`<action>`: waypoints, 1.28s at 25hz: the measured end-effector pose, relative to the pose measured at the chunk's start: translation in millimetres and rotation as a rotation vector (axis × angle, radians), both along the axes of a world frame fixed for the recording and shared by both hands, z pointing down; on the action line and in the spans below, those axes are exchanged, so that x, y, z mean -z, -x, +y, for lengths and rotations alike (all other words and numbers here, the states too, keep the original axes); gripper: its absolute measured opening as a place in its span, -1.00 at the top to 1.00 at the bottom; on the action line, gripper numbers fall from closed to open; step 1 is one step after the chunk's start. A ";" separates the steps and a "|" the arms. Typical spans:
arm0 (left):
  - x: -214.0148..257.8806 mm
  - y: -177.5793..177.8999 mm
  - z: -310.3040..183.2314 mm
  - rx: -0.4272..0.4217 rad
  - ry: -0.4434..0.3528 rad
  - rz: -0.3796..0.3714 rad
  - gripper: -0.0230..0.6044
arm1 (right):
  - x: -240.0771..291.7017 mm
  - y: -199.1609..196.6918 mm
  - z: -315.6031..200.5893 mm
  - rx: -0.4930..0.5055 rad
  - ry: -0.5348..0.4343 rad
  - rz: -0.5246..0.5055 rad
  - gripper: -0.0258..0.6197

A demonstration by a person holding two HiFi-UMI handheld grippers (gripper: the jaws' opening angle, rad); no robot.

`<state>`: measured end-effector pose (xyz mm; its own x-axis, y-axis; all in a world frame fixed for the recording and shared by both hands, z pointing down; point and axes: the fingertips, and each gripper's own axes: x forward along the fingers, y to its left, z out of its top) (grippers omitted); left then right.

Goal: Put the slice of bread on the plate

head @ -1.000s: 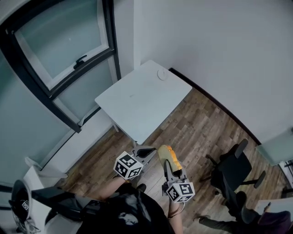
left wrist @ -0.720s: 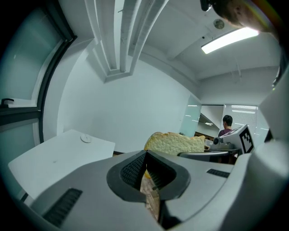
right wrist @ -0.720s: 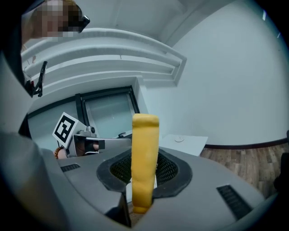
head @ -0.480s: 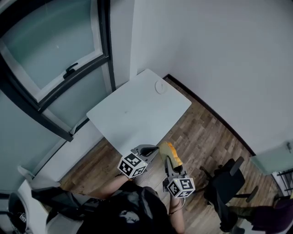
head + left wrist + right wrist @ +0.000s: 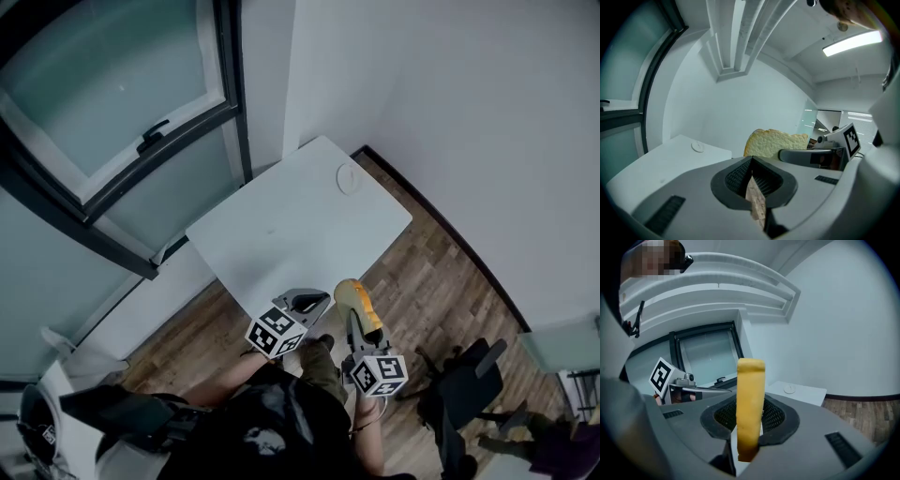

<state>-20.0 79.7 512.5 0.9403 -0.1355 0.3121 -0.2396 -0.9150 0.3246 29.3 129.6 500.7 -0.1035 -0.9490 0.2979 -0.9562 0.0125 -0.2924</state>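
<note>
Bread showed in the head view as the slice of bread you held upright in your right gripper, just off the near edge of the white table and well apart from the plate at its far corner. In the left gripper view, your left gripper had its jaws closed together on nothing. In the right gripper view, your jaws were clamped on the slice's lower part, seen edge-on.

Bread slice base hidden between fingers, plate tiny and indistinct
</note>
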 end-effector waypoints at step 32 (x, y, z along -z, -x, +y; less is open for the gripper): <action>-117.4 -145.8 -196.2 0.367 0.155 -0.162 0.92 | -99.1 -166.3 -233.6 0.431 0.119 0.006 0.62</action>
<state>125.8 -116.5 629.9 0.7759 -0.3916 0.4946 -0.5990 -0.7033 0.3828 195.6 -104.1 599.8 -0.4801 -0.7783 0.4046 -0.8727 0.3769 -0.3104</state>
